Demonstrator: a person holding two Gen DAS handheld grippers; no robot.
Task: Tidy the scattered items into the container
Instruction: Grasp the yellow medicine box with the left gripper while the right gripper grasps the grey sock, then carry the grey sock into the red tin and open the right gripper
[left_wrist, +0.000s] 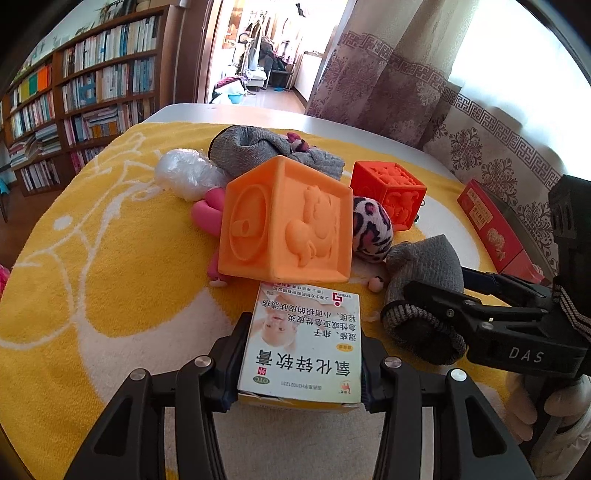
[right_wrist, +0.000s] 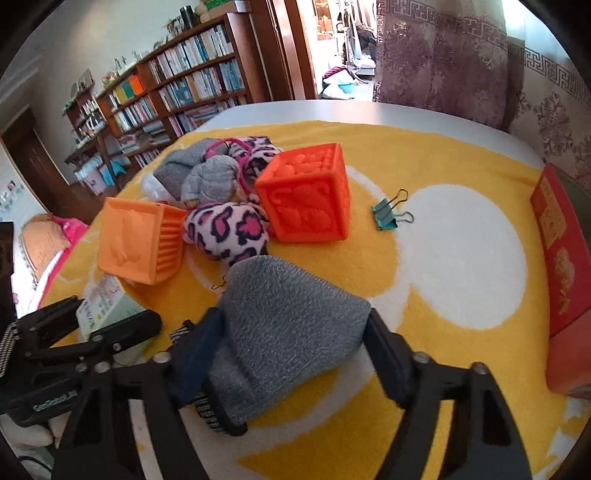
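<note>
Yellow towel (left_wrist: 110, 258) is covering the tabletop | left wrist: left tool (left_wrist: 299, 354) is pinching a white ointment box (left_wrist: 301, 343) just before the pale orange cube (left_wrist: 284, 221) | right wrist: right tool (right_wrist: 291, 354) is squeezing a grey sock (right_wrist: 284, 332) lying on the towel; red container (right_wrist: 561, 258) is sitting at the right edge, well apart.

Open yellow towel (right_wrist: 461, 295) lies right of the red-orange cube (right_wrist: 304, 194); only a binder clip (right_wrist: 391, 214) interrupts it.
</note>
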